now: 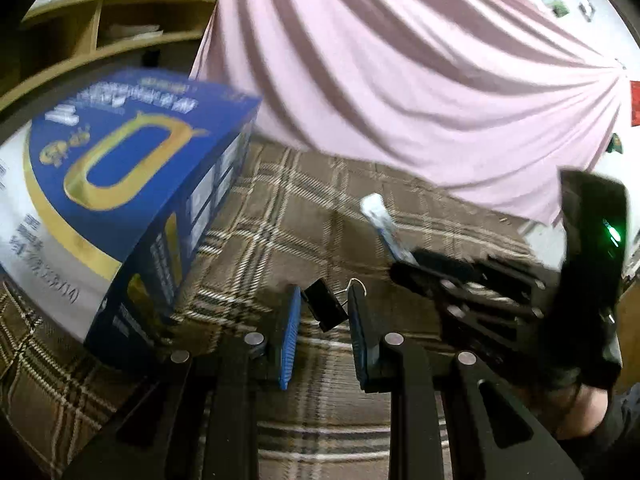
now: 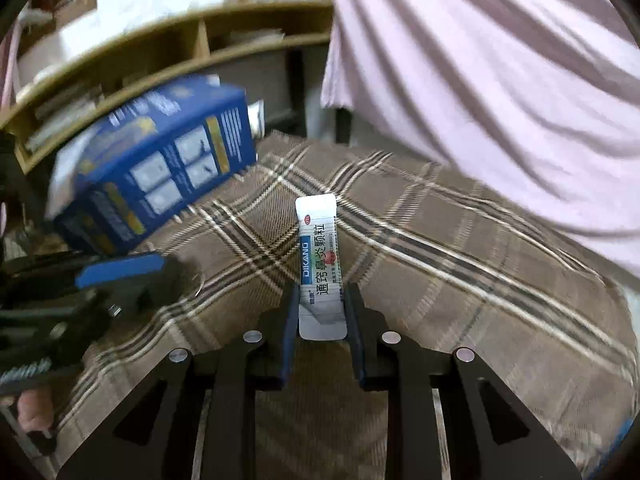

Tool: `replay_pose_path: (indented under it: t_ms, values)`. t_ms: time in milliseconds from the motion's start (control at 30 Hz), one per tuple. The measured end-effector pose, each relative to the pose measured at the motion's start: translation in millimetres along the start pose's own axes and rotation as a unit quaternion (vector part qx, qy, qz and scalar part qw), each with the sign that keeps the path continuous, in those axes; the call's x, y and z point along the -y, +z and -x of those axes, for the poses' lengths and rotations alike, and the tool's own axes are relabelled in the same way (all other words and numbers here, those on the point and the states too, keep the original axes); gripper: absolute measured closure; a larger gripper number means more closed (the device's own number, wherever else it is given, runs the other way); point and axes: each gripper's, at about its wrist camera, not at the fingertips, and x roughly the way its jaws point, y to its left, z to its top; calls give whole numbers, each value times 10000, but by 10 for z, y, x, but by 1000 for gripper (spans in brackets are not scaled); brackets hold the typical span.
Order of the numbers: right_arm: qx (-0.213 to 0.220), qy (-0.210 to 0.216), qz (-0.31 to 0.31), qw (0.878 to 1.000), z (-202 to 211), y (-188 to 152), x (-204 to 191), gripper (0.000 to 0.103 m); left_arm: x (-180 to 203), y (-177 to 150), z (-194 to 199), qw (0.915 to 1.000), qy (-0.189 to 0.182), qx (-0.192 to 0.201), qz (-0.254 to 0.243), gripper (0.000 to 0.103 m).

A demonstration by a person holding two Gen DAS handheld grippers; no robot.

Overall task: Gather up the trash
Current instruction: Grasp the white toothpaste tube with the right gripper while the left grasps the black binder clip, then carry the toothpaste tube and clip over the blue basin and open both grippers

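Trash first: your blue box (image 1: pixel 132 208) lies tilted on the plaid cloth (image 2: pixel 460 248). Right gripper (image 2: pixel 322 304) pinches the sachet (image 2: pixel 320 264); left gripper (image 1: pixel 324 312) clamps a binder clip (image 1: pixel 326 306) by one corner, so a jolt could drop it.

- black binder clip (image 1: pixel 325 307): small, with silver wire handles, tilted, caught between the fingers of the left hand-held gripper (image 1: pixel 323 320), above the brown plaid bed cover (image 1: pixel 280 208).
- medicine sachet (image 2: pixel 320 264): narrow white stick pack with a blue band, green shading and chinese print, standing upright, its lower end pinched between the fingers of the right hand-held gripper (image 2: pixel 322 312), held over the plaid cover.
- blue box (image 1: pixel 132 200): large carton with a gold letter and a white face, tilted, resting towards the cover's left edge.
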Motion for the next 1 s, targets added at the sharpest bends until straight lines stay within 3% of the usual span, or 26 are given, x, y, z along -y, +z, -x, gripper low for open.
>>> replay_pose_path:
  t_ms: [100, 200, 333, 467, 733, 833, 1000]
  values:
    - [629, -194, -227, 9976, 436, -153, 35, 82, 206, -21, 175, 9990, -153, 386, -165, 83]
    - [1409, -530, -516, 9873, 945, -332, 95, 82, 493, -27, 394, 9949, -349, 873, -377, 83]
    - [2317, -1099, -777, 9634, 1624, -538, 185, 82, 937, 13, 654, 9840, -622, 1516, -701, 83]
    - [3086, -1694, -910, 9315, 2253, -729, 283, 82, 1389, 67, 914, 9692, -897, 2041, -1046, 83]
    - [3777, -2564, -1181, 8819, 2947, -1114, 489, 82, 2323, -24, 1285, 9293, -1430, 2844, -1875, 83]
    - [3917, -2860, -1286, 8650, 3095, -1266, 557, 82, 2631, -151, 1325, 9178, -1578, 2979, -2097, 83]
    - [4000, -3164, -1442, 8480, 3260, -1506, 708, 82, 2995, -345, 1259, 9047, -1691, 3073, -2418, 83]
